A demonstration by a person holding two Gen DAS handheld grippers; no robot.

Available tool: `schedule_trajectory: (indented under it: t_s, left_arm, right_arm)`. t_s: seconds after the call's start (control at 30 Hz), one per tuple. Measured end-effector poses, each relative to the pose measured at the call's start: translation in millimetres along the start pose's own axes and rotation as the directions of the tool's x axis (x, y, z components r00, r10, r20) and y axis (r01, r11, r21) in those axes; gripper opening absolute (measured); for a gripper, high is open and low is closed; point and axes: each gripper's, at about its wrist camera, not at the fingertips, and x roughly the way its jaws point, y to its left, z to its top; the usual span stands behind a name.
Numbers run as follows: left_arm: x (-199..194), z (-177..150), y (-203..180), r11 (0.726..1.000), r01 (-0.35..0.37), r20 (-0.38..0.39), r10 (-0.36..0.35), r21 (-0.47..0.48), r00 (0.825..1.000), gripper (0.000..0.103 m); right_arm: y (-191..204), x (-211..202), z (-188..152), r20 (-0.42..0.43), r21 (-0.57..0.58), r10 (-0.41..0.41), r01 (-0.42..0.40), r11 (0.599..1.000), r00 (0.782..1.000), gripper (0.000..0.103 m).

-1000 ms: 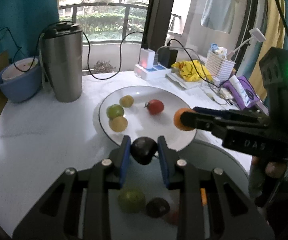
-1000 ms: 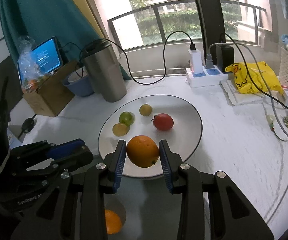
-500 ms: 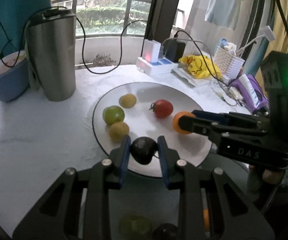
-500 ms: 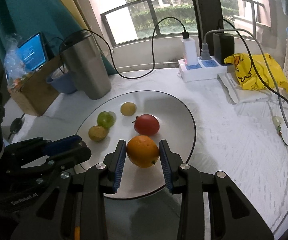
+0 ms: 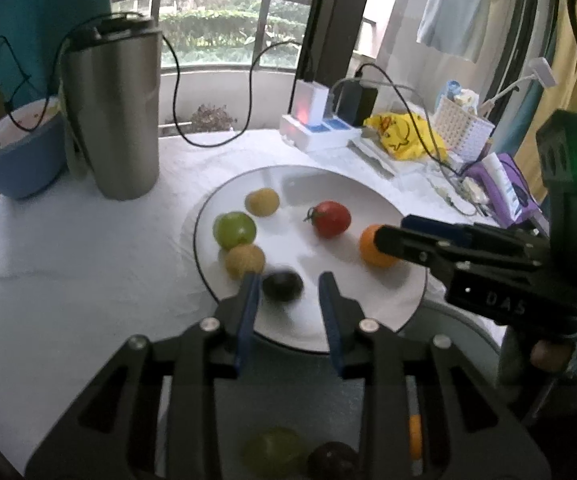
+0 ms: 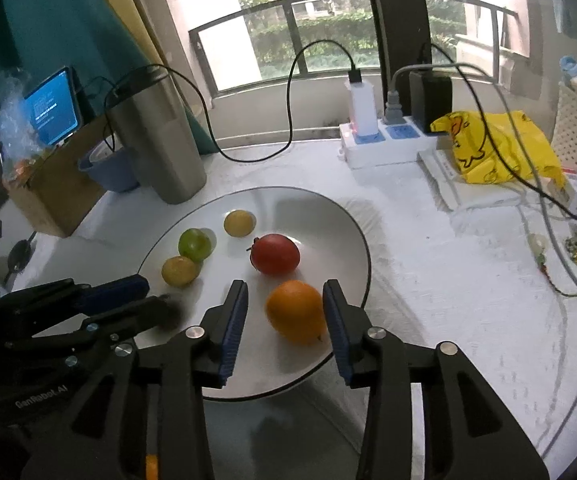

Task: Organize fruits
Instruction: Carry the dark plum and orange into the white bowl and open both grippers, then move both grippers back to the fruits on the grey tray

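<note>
A white plate (image 5: 368, 196) (image 6: 344, 220) holds a green fruit (image 5: 234, 230) (image 6: 194, 244), two yellowish fruits (image 5: 262, 201) (image 5: 245, 261), a red tomato (image 5: 330, 219) (image 6: 275, 254), an orange (image 5: 374, 246) (image 6: 296, 312) and a dark plum (image 5: 282, 286). My left gripper (image 5: 288, 292) is open, its jaws apart around the blurred plum on the plate's near side. My right gripper (image 6: 284, 312) is open around the orange, which rests on the plate. In the right wrist view the left gripper (image 6: 136, 308) hides the plum.
A steel tumbler (image 5: 114, 116) and a blue bowl (image 5: 16, 152) stand at back left. A power strip (image 5: 316, 132) with cables, a yellow bag (image 5: 404, 136) and a white basket (image 5: 462, 128) lie at back right. A grey tray (image 5: 460, 328) with more fruit sits below the grippers.
Both grippers moved forward over the plate and opened. The left let go of the plum and the right let go of the orange; both fruits now lie on the plate.
</note>
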Motion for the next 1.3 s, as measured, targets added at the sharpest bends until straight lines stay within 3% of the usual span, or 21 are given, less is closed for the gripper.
schedule_trajectory:
  t_s: [0.13,0.2,0.77,1.3]
  left_arm:
    - [-13,0,-3,1.0,0.001,0.021,-0.001,0.005,1.0,0.036]
    - [-21,-2,-5,1.0,0.006,0.033,-0.006,0.002,0.999,0.047]
    - [-72,-34,-12,1.0,0.007,0.077,-0.006,-0.006,0.997,0.047]
    - [-82,-88,-7,0.999,0.007,0.038,-0.006,-0.046,0.999,0.047]
  right_arm:
    - [4,-13,0,0.02,-0.002,-0.009,0.009,1.0,1.0,0.044]
    - [7,-20,-1,0.029,-0.006,-0.011,0.012,1.0,1.0,0.044]
    - [31,-68,-32,0.052,-0.018,-0.019,0.02,1.0,0.998,0.044]
    - [50,-76,-82,0.001,-0.021,-0.002,0.002,1.0,1.0,0.044]
